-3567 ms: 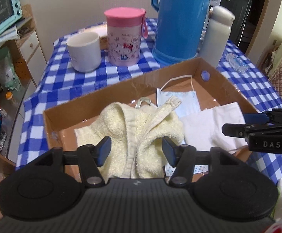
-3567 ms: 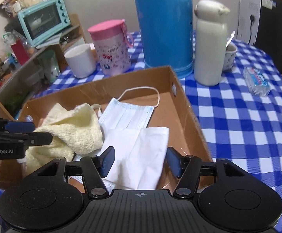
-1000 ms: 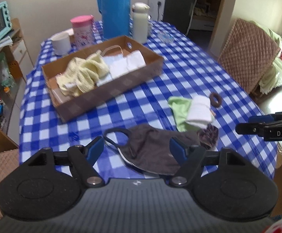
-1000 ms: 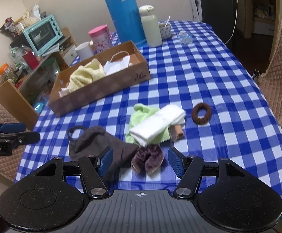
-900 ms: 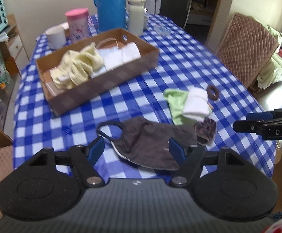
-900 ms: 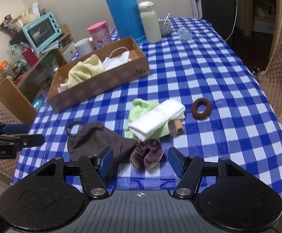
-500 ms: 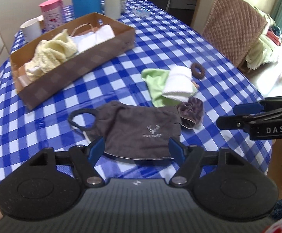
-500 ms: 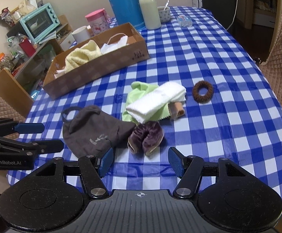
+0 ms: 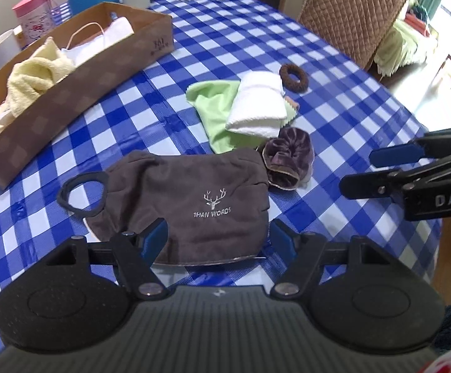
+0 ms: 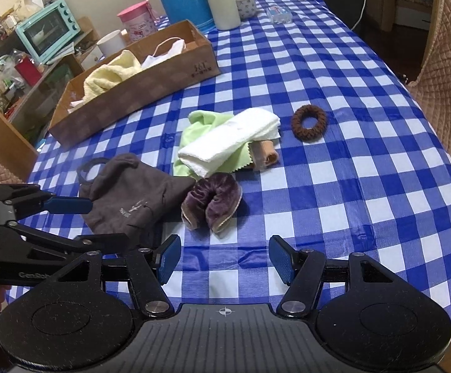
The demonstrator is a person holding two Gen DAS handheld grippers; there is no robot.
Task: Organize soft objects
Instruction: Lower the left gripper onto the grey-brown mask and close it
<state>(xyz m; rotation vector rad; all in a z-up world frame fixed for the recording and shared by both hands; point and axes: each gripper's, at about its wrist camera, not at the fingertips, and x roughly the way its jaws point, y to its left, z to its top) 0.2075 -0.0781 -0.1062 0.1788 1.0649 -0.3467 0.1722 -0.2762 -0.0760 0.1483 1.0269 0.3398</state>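
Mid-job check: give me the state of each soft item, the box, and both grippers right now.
Left gripper: jaws open, low over the brown mask.
Right gripper: jaws open, empty.
Brown mask: flat on the table, ungrasped.
Purple scrunchie: folded over, beside the mask.
White towel: folded, lying on the green cloth.
Brown hair tie: loose on the table.
Cardboard box: open, holding a yellow towel.

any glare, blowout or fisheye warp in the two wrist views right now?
Left wrist view: window light blows out the floor at the right edge and puts sheen on the tablecloth; the brown mask is sharp enough to read its print; the cardboard box bows. Right wrist view: even, dimmer light, no blowout; the table edge curves, corners vignette black, and the purple scrunchie is sharp.
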